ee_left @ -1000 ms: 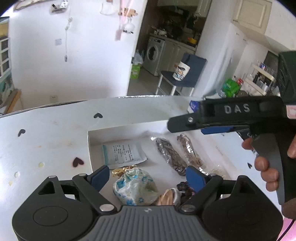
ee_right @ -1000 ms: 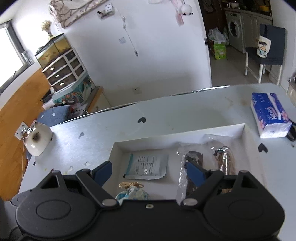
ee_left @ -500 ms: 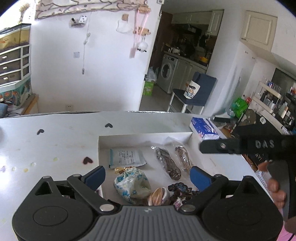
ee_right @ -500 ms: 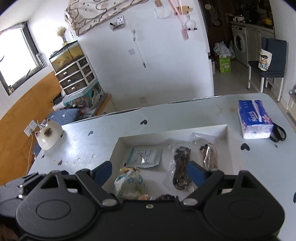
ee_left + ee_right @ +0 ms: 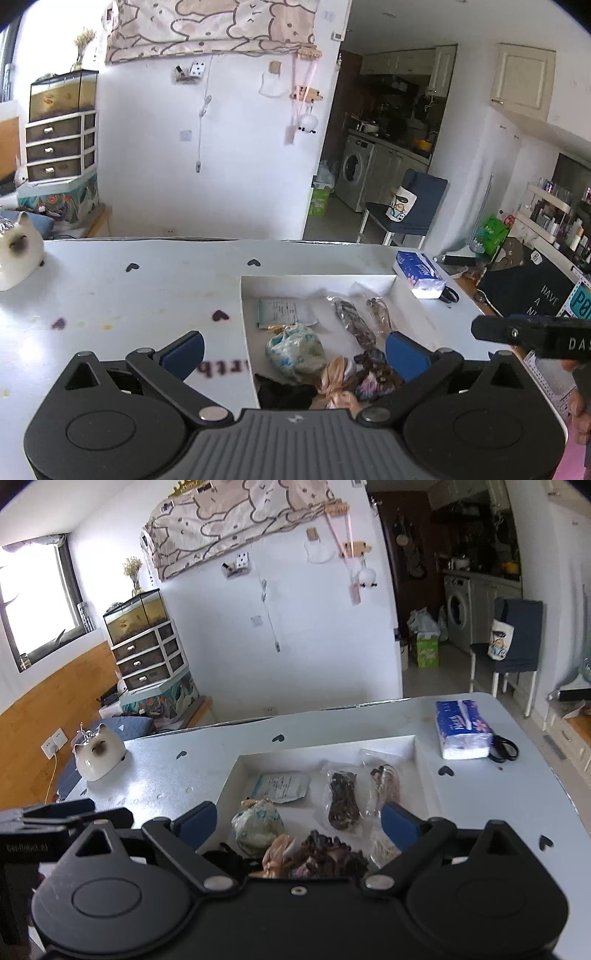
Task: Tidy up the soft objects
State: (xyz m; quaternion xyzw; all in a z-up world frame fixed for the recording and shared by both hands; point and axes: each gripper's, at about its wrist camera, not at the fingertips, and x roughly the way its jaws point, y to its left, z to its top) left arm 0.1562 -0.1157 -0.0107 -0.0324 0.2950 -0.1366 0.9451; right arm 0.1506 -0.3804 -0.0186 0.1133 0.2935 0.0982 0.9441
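A shallow white tray (image 5: 314, 281) (image 5: 325, 746) on the table holds a floral pouch (image 5: 293, 349) (image 5: 256, 823), a paper sachet (image 5: 284, 312), two clear bags of dark and brown strands (image 5: 351, 323) (image 5: 378, 310), a peach satin scrunchie (image 5: 338, 380) (image 5: 277, 854) and a dark patterned scrunchie (image 5: 373, 373) (image 5: 325, 853). My left gripper (image 5: 293, 350) hovers over the tray's near left corner, jaws opening, pads touching nothing. My right gripper (image 5: 298, 823) hangs over the tray's near edge, jaws also opening and empty.
A blue tissue pack (image 5: 419, 273) (image 5: 461, 727) and black scissors (image 5: 502, 747) lie right of the tray. A white cat figurine (image 5: 16, 254) (image 5: 98, 751) stands at the table's far left. A hand (image 5: 580, 410) holds the right gripper's handle.
Both grippers have drawn back and up from the tray, so more of the table and room shows. Their jaws stand wider apart. The tray's contents have not moved.
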